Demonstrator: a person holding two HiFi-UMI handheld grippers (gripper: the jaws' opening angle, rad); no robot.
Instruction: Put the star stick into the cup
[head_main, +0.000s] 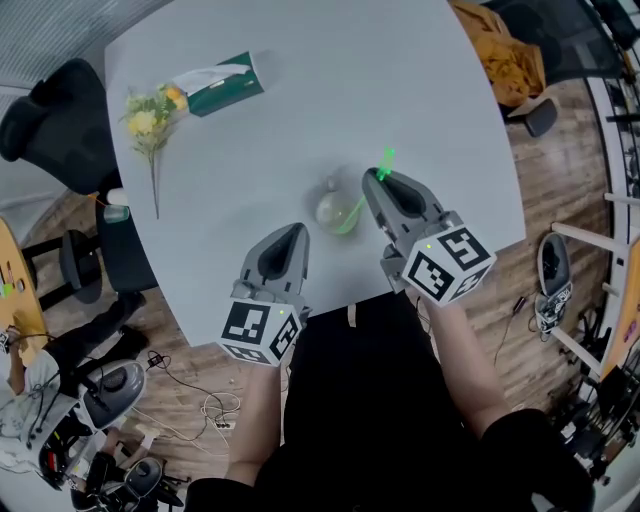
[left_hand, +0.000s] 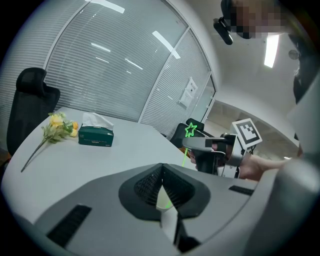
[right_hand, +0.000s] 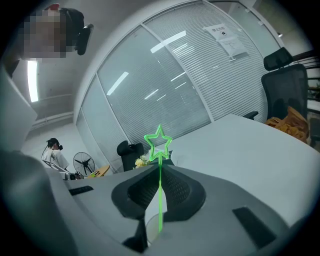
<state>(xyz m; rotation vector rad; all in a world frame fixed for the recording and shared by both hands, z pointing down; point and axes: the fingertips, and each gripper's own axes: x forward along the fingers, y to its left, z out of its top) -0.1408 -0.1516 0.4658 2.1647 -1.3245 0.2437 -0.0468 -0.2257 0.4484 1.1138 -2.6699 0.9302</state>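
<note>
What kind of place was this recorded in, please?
Most likely an office meeting room. There is a large pale table, a black office chair stands beside it, and the glass partition wall behind is covered with blinds.

Light: bright, even, from overhead. The white ceiling strip lamp (left_hand: 272, 50) blows out; streaks of it reflect in the glass partition with grey blinds (left_hand: 120, 70). The pale grey table top (head_main: 320, 110) shows only faint, soft shadows. The translucent green star-topped stick (right_hand: 160, 180) glows saturated. 2 gripper views: heavy fisheye bending, black vignetted corners, near foreground soft.
</note>
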